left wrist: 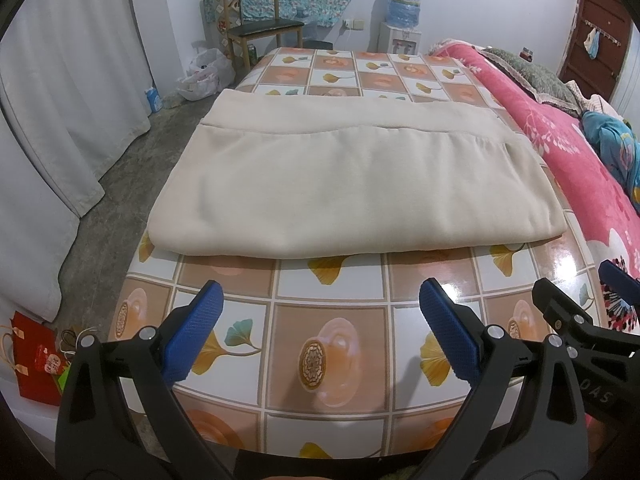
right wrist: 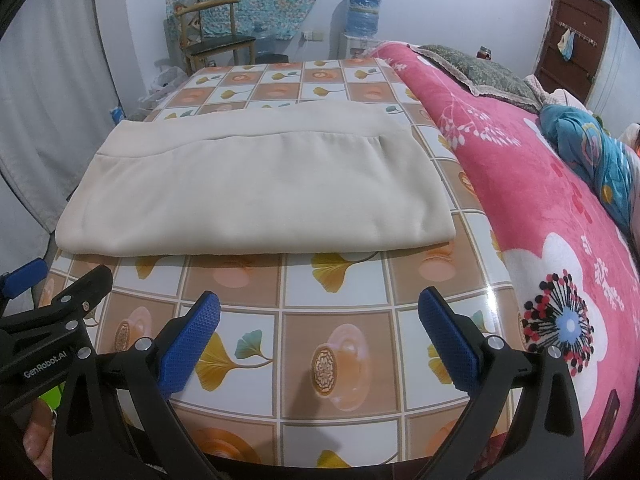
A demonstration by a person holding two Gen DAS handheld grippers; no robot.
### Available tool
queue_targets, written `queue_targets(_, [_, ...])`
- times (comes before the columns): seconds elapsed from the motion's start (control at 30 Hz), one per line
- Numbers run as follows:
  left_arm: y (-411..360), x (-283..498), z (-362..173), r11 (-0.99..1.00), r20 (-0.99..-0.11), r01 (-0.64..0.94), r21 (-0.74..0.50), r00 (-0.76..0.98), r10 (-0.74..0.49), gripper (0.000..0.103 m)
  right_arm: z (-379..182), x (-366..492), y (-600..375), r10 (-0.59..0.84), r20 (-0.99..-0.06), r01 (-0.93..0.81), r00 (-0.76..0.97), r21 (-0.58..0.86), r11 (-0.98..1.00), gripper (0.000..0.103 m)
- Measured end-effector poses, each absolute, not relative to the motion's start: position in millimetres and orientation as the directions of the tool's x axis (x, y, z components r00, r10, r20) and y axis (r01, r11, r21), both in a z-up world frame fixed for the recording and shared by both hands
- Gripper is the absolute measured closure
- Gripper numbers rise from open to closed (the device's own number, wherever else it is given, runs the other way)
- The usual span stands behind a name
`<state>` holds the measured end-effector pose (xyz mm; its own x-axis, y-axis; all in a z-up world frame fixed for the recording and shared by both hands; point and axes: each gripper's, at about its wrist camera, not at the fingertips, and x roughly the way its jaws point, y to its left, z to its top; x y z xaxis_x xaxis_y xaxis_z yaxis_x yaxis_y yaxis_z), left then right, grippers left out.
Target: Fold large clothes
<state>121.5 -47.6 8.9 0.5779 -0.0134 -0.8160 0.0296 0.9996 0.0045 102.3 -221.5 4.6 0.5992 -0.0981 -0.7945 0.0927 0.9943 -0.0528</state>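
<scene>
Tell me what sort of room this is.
Probably a home bedroom: a bed under a pink floral blanket, a wooden chair and a blue-bottled water dispenser stand beside the tiled-pattern table.

One folded beige garment (left wrist: pixel 340 176) lies on one tiled-pattern table (left wrist: pixel 320 320), flanked by two grippers, left (left wrist: pixel 320 334) and right (right wrist: pixel 318 334); one chair (left wrist: pixel 256 24), one water dispenser (left wrist: pixel 404 20), possibly two plastic bags (left wrist: pixel 206 74).

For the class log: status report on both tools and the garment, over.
Left tool open, empty. Right tool open, empty. Beige garment folded flat on table. Nothing blocking.
</scene>
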Motion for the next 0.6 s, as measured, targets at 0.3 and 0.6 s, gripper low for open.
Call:
queue_targets(0.3, [-49.3, 121.5, 9.9, 1.000, -0.815, 0.029, 0.001, 0.579, -0.016, 0.008, 5.8, 100.5, -225.5, -0.104, -0.792, 0.096, 0.601, -0.057, 0.994, 0.006])
queue_targets(0.6, [-50.1, 122.8, 11.7, 1.000, -0.814, 0.028, -0.002, 0.580, -0.018, 0.008, 7.3, 100.5, -226.8, -0.104, -0.791, 0.099, 0.602, -0.055, 0.994, 0.006])
